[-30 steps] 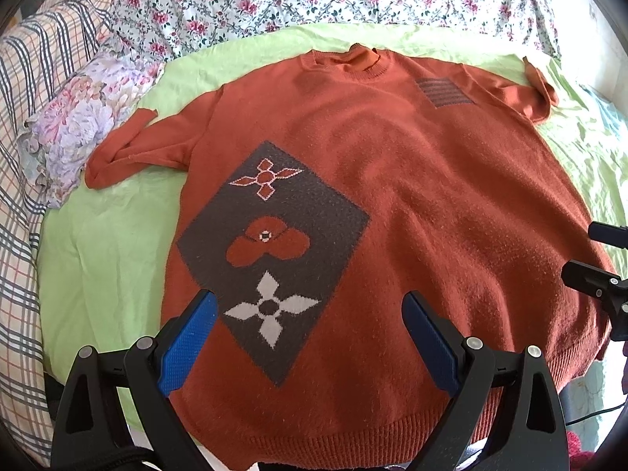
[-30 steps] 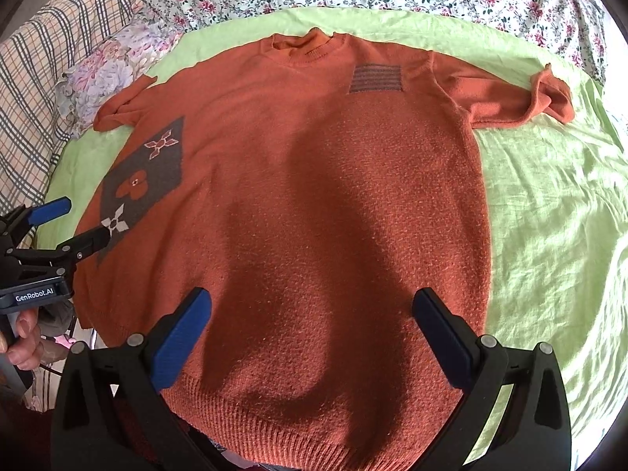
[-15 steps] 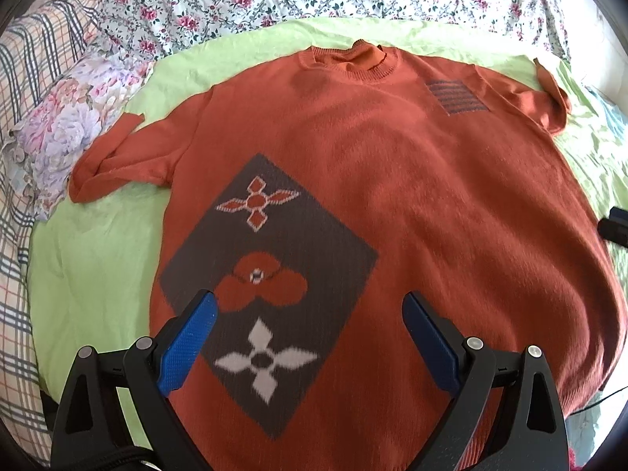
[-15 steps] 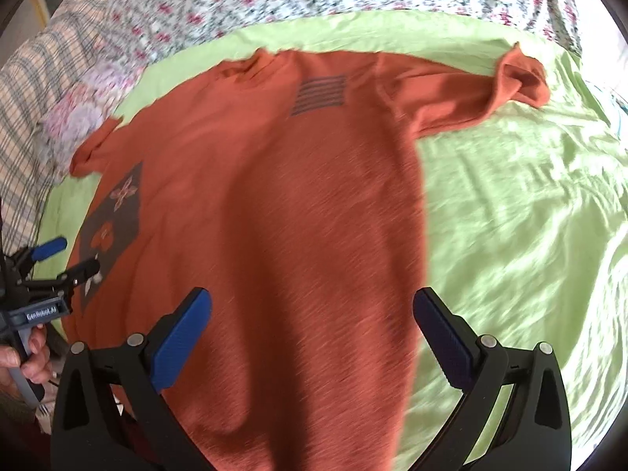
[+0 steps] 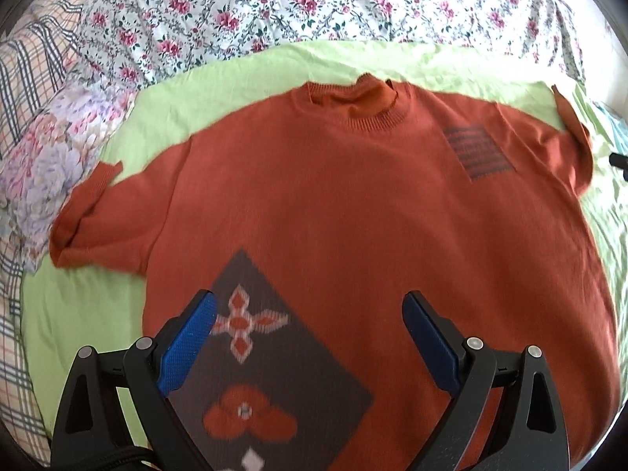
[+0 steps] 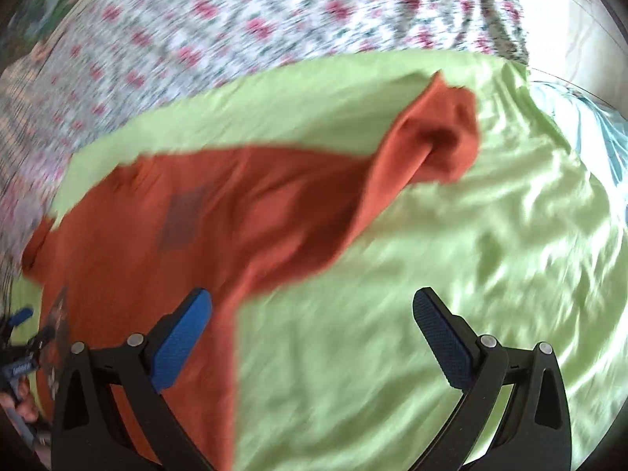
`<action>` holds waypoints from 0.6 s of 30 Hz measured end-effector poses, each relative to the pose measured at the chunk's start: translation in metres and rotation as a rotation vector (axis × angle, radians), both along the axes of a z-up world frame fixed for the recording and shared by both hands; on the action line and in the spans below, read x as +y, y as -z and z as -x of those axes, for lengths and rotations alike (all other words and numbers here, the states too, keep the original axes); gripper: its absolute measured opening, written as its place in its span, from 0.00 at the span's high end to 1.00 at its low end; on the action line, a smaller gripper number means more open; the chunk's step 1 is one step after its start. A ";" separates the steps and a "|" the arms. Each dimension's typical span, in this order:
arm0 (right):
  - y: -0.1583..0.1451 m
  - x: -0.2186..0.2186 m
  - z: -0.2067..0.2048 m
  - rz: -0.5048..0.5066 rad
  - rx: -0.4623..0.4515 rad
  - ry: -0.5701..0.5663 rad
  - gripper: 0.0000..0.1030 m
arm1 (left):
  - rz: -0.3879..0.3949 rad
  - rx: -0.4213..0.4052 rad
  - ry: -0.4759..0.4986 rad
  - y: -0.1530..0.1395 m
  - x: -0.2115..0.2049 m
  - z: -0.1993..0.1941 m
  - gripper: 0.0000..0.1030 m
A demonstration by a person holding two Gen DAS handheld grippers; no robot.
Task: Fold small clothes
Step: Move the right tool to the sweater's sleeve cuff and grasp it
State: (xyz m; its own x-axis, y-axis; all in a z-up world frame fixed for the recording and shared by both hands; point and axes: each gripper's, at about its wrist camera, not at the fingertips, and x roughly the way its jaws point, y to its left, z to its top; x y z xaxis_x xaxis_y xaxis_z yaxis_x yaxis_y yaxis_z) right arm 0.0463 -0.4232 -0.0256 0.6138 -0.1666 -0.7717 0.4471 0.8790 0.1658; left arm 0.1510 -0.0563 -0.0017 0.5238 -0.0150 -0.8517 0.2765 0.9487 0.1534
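Observation:
An orange short-sleeved knit sweater (image 5: 353, 204) lies flat, front up, on a light green sheet (image 5: 78, 314). It has a dark diamond patch with flower motifs (image 5: 274, 353) low on its left side and a striped patch (image 5: 477, 151) on the chest. My left gripper (image 5: 310, 337) hovers open over the diamond patch, holding nothing. My right gripper (image 6: 312, 333) is open and empty above the sheet, just right of the sweater's side edge. The right sleeve (image 6: 435, 137) lies ahead of it, cuff bunched up. The right wrist view is blurred.
Floral bedding (image 5: 314, 4) runs along the far side, a floral pillow (image 5: 51, 157) and plaid cloth (image 5: 23, 78) lie at left. The green sheet (image 6: 431, 274) stretches wrinkled to the right of the sweater. A hand (image 6: 23, 408) with the other gripper shows at the far left.
Both grippers have moved forward up the sweater. The right one has also swung right, off the sweater body and over the green sheet toward the right sleeve. Both stay open.

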 end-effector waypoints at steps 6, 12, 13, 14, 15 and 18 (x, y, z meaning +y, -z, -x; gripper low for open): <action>-0.016 -0.102 -0.065 0.025 -0.035 0.150 0.13 | 0.000 0.021 -0.008 0.012 -0.011 -0.025 0.07; -0.022 -0.192 -0.130 0.041 -0.053 0.288 0.25 | -0.022 0.070 -0.015 0.034 -0.012 -0.035 0.07; -0.020 -0.207 -0.140 0.053 -0.043 0.316 0.28 | -0.020 0.082 -0.019 0.039 -0.012 -0.037 0.07; -0.017 -0.215 -0.146 0.077 -0.025 0.332 0.30 | -0.019 0.093 -0.023 0.042 -0.011 -0.039 0.07; -0.012 -0.227 -0.156 0.076 -0.010 0.346 0.33 | -0.020 0.102 -0.028 0.046 -0.010 -0.041 0.07; 0.006 -0.249 -0.167 -0.006 0.012 0.364 0.63 | -0.013 0.116 -0.037 0.052 -0.010 -0.045 0.07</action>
State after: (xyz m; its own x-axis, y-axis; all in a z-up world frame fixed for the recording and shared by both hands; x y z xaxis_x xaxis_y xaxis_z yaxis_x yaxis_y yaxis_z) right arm 0.2130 -0.6723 -0.0315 0.5060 -0.3682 -0.7800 0.7325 0.6610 0.1631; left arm 0.1957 -0.0659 -0.0535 0.4220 0.0142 -0.9065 0.2579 0.9567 0.1351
